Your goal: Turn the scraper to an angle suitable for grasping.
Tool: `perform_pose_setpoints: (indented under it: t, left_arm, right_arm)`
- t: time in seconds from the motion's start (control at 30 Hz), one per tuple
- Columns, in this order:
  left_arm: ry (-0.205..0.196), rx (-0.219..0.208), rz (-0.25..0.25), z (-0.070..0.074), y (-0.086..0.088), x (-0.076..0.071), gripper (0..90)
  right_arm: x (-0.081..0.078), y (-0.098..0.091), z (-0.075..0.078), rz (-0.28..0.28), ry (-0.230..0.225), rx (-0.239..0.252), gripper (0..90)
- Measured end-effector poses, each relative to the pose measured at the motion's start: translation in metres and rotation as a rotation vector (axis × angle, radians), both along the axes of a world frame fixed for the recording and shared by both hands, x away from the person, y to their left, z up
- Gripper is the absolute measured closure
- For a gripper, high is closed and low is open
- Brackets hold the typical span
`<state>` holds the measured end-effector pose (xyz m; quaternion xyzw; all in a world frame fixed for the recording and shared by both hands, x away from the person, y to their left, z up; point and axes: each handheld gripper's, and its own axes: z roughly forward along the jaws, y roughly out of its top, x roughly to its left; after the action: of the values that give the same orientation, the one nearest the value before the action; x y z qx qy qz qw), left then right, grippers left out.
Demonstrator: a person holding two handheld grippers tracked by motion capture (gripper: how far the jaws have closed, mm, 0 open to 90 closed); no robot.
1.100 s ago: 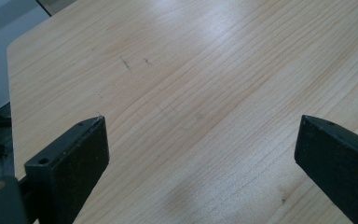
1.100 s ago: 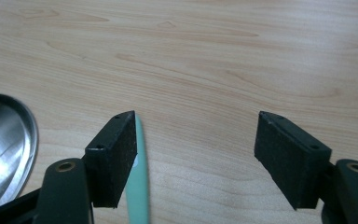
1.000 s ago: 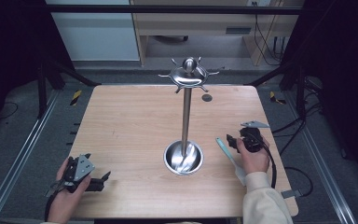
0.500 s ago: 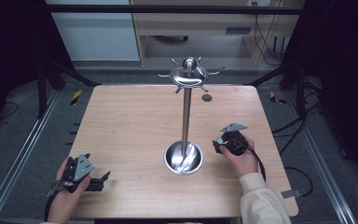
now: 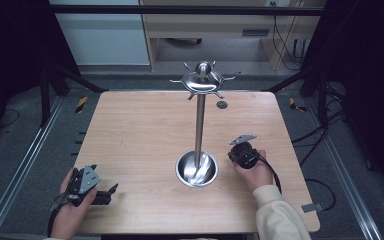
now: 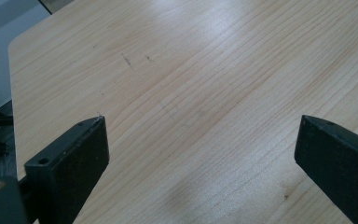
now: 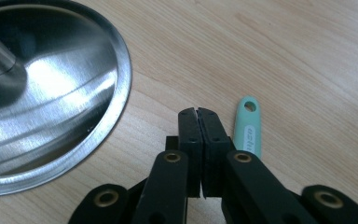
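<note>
A steel stand [image 5: 198, 120] rises from a round steel dish [image 5: 196, 169] near the middle of the bench [image 5: 140, 130], topped by a hub with short hook arms [image 5: 203, 80]. The dish rim [image 7: 116, 93] lies just beside the right gripper [image 7: 199, 113], whose jaws are pressed together with nothing between them. A mint-green handle [image 7: 248, 126] with a hanging hole lies flat on the wood just beside those jaws, partly hidden behind them; it bears faint lettering too small to read. In the high view the right gripper [image 5: 236, 153] sits just right of the dish, well inside the bench's right edge. The left gripper [image 5: 111, 190] rests near the front-left corner, jaws spread wide over bare wood. Broad open board stretches between it and the dish. A small dark disc [image 5: 222, 104] lies near the far edge.
</note>
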<state>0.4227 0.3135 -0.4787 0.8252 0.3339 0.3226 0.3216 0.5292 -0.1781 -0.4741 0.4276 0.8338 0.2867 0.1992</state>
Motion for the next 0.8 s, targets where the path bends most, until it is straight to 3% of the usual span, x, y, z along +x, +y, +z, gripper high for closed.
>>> perform_pose_setpoints:
  t: [0.3,0.8]
  left_arm:
    - [0.003,0.008,-0.004,0.0,-0.001,0.0,2.8]
    - [0.003,0.007,-0.003,0.0,-0.001,0.0,2.8]
  right_arm:
    - [0.003,-0.001,-0.003,-0.026,0.045,-0.003,90.0]
    - [0.008,-0.01,-0.008,-0.098,0.078,-0.016,90.0]
